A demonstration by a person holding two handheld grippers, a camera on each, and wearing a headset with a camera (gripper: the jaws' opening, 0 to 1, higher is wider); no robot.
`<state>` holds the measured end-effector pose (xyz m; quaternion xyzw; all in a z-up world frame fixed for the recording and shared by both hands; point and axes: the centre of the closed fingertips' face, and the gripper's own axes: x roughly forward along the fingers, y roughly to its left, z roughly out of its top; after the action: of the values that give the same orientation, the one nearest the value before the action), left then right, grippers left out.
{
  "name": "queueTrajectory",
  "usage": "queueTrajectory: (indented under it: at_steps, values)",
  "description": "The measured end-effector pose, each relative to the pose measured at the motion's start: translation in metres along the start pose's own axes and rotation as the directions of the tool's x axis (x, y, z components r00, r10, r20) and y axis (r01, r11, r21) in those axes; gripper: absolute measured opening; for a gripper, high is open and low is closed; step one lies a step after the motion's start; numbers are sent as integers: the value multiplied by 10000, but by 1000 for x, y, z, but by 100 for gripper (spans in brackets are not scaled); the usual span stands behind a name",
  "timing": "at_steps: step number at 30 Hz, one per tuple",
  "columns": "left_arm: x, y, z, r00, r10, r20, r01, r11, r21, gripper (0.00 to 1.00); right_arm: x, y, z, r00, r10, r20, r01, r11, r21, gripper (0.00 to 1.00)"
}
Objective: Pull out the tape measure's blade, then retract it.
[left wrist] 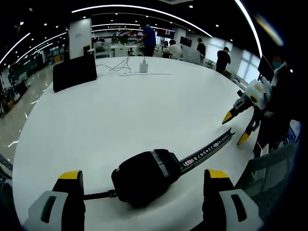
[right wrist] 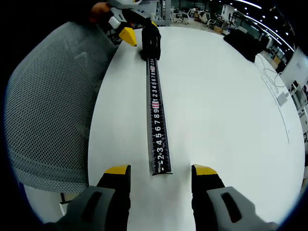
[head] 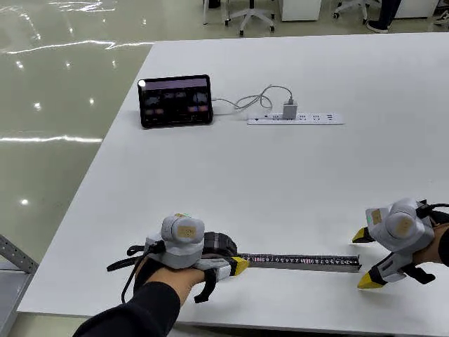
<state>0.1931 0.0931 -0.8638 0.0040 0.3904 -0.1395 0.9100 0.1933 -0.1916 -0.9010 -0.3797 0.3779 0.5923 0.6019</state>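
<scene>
Tape measure, black case (left wrist: 144,175), blade (right wrist: 156,115) drawn out flat on the white table (head: 280,175). Concealed or unclear: in the head view the left gripper's body and the left hand (head: 172,277) cover most of the case, and the far jaw is hidden behind it; the right hand (head: 439,246) is cut off at the frame edge; the hook at the blade's end is too small to make out. Pose: the left hand, in a black sleeve (head: 133,312), holds the left gripper (left wrist: 144,175) low over the table, jaws pointing along the blade toward the other gripper; the right hand holds the right gripper (right wrist: 161,169) facing back, jaws aimed at the blade's free end. Left gripper: jaws spread wide, the case lying between them with a gap showing on each side, a thin strap (left wrist: 96,195) trailing from the case toward one jaw. Right gripper: jaws spread, the blade's end lying between the two yellow tips, touching neither. The blade runs straight from one gripper to the other. Beyond both grippers: tablet (head: 175,100), power strip (head: 309,119) with charger (head: 290,109). Beside the right gripper: grey mesh chair back (right wrist: 53,106).
</scene>
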Motion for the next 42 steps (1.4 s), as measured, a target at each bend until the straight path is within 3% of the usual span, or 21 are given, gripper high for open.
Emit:
queueTrajectory:
  at_steps: [7,11,13,16,18,23,25,27,28,33,35,36,37,38,40,42]
  values:
    - [0,-2,0,10000,-59,23,59,10000,16,100,1,-1,-1,10000,26,-42,-27,9997,-254,27]
    - [-1,0,0,10000,7,23,-7,10000,-15,100,3,1,-5,9998,170,-128,-171,9998,-61,22]
    - [-1,1,4,9998,33,217,-34,10000,71,100,5,2,-2,9998,163,82,-164,9997,168,19]
    - [-1,0,4,9997,-29,231,29,10000,-10,100,5,-1,-1,10000,-8,57,6,9996,283,12]
    - [-1,2,6,9995,53,309,-55,10000,55,99,4,0,-1,10000,-5,-19,6,9980,636,12]
    - [-2,6,9,9989,163,438,-156,9997,-174,96,5,1,0,9995,-80,-289,89,9995,315,12]
    - [-2,6,10,9987,224,455,-194,9977,-650,92,5,1,0,9992,-108,-397,115,9998,166,11]
    - [-1,6,5,9997,211,143,-186,9873,-1575,92,5,0,1,9989,9,-477,3,9997,252,11]
    - [-1,7,4,9996,258,70,-243,9859,-1654,92,5,0,0,9988,41,-496,-27,9996,272,11]
    - [3,5,8,9991,351,241,-310,9879,-1519,89,6,1,1,9967,153,-801,-142,9998,142,10]
    - [7,4,15,9951,666,725,-558,9882,-1426,84,7,1,0,9952,128,-968,-127,9999,23,10]
    - [11,-1,8,9981,513,330,-464,9897,-1355,81,7,2,1,9945,132,-1036,-128,9999,45,10]
    - [13,0,6,9969,758,234,-726,9907,-1152,79,7,2,1,9936,133,-1123,-133,9999,7,10]
    - [14,0,10,9957,831,409,-787,9920,-987,75,7,1,0,9931,123,-1164,-125,9999,-17,10]
    - [17,-3,9,9963,766,384,-720,9915,-1083,71,6,1,-1,9928,133,-1194,-118,9998,140,10]
    - [21,-6,1,9972,746,-25,-744,9898,-1212,71,6,1,-1,9919,146,-1263,-123,9997,194,10]
